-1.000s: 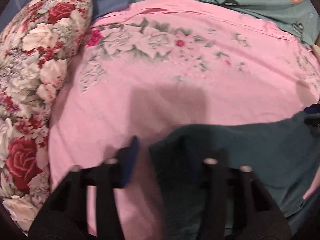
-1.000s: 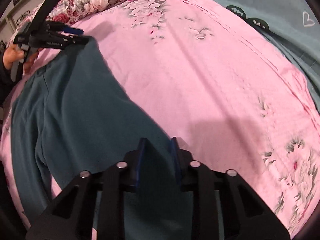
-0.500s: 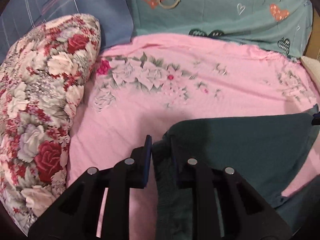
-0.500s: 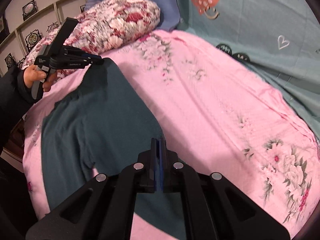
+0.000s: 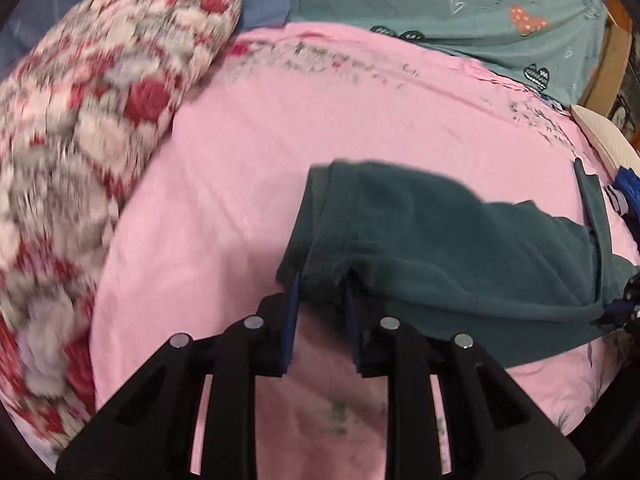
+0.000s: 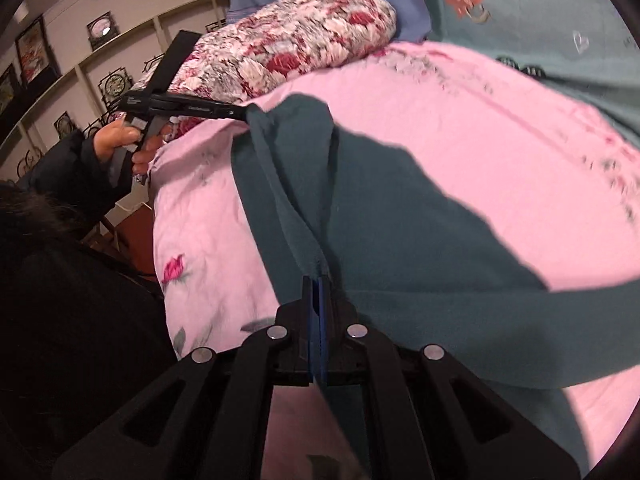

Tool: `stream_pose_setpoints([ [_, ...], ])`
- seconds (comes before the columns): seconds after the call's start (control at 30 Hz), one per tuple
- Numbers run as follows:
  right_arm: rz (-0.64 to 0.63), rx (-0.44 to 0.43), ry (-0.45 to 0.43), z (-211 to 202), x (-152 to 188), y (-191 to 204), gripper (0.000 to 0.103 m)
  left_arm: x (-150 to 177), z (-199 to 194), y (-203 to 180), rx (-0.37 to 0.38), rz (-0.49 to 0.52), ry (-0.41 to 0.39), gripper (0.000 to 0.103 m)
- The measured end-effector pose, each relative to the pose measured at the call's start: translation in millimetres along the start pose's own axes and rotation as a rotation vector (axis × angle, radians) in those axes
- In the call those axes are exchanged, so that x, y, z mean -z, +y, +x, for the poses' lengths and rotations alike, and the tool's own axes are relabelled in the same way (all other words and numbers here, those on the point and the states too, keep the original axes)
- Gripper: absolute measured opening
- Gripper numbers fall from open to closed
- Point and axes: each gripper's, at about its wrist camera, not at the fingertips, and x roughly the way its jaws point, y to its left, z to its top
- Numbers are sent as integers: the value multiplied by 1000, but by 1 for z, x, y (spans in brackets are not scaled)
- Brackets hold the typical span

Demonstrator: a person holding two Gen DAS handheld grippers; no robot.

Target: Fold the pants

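Pillow (image 5: 100,128) in a red and white rose print is lying along the left side of the bed, its cover blurred in the left wrist view, with a person's hand (image 6: 120,140) in a dark sleeve showing beside it in the right wrist view. Next to it the pink floral sheet (image 5: 248,152) is spreading across the middle of the bed, and the dark teal pants (image 5: 440,240) are hanging and draping over it, lifted at both ends. The left gripper (image 5: 320,284) is clenching a bunched corner of the pants between its blue pads; its jaws have just been widening slightly, yet the cloth is sitting pinched between them. Further right, the right gripper (image 6: 318,292) is clamping a thin edge of the pants, its pads pressed nearly flat together on the fabric. At the far right a teal blanket (image 5: 460,12) with heart prints is lying beyond the sheet's edge.
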Motion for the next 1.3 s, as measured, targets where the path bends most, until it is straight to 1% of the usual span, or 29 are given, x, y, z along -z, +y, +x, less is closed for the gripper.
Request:
stream_pose_setpoints([
  [0.03,12,2,-6,3,3,0,2,4,0,2,4,-10,0,24],
  [0.13,19,10,-24,0,3,-1,2,10,-3,3,-13,-6,-24,34],
  [0.23,11,7,-36,0,3,2,2,7,-3,8,-14,-33,-36,36],
  [0.27,17,-4,-46,-1,2,3,2,4,-3,9,-16,-43,-37,32],
  [0.33,10,-75,-69,0,-1,10,2,-1,-3,10,-30,-64,-47,25],
  [0.37,-17,-83,-66,0,2,17,2,-3,-3,10,-31,-69,-45,23],
  [0.43,-79,-44,-30,9,5,29,2,-2,-2,8,-48,-63,-35,22],
  [0.5,-78,-38,-18,12,6,29,2,4,-1,9,-59,-71,-17,22],
  [0.57,-54,-69,-44,7,5,24,2,10,-2,15,-64,-97,-3,20],
  [0.6,-39,-81,-51,6,5,22,4,14,-4,19,-68,-114,-2,18],
  [0.63,-21,-86,-54,6,5,18,7,17,-6,23,-75,-127,-2,14],
  [0.67,-10,-90,-58,6,5,16,13,20,-8,26,-74,-143,-1,14],
  [0.7,-4,-90,-65,5,5,16,24,22,-10,30,-68,-160,1,14],
  [0.73,3,-85,-80,2,5,15,30,24,-12,32,-63,-171,2,14],
  [0.77,11,-69,-107,-3,5,15,39,25,-16,32,-56,-177,-3,13],
  [0.8,12,-41,-144,-9,4,14,44,25,-21,29,-40,-175,-17,13],
  [0.83,3,-2,-179,-16,2,14,45,23,-27,24,-18,-162,-34,14],
  [0.87,-13,33,-192,-20,-2,14,45,21,-31,16,-1,-141,-50,15],
  [0.9,-28,64,-182,-20,-7,14,45,17,-34,4,15,-109,-62,18],
  [0.93,-46,97,-163,-17,-11,14,45,14,-34,-7,30,-82,-65,29],
  [0.97,-81,138,-124,-10,-15,16,45,11,-32,-18,39,-59,-66,39],
  [1.0,-114,159,-85,-3,-17,18,45,8,-27,-31,49,-30,-60,40],
  [1.03,-141,157,-44,6,-19,19,44,7,-21,-38,58,-16,-47,40],
  [1.07,-156,142,-3,15,-19,20,36,6,-13,-47,69,-3,-28,40],
  [1.1,-161,127,34,22,-19,19,14,6,-7,-52,75,3,-11,40],
  [1.13,-163,119,56,26,-19,19,3,6,2,-56,73,9,14,39],
  [1.2,-157,101,39,20,-21,18,3,8,17,-57,58,3,63,36],
  [1.23,-146,76,30,15,-22,17,3,8,20,-55,56,-5,77,35],
  [1.3,-146,56,17,5,-22,19,3,10,17,-52,56,-11,77,35],
])
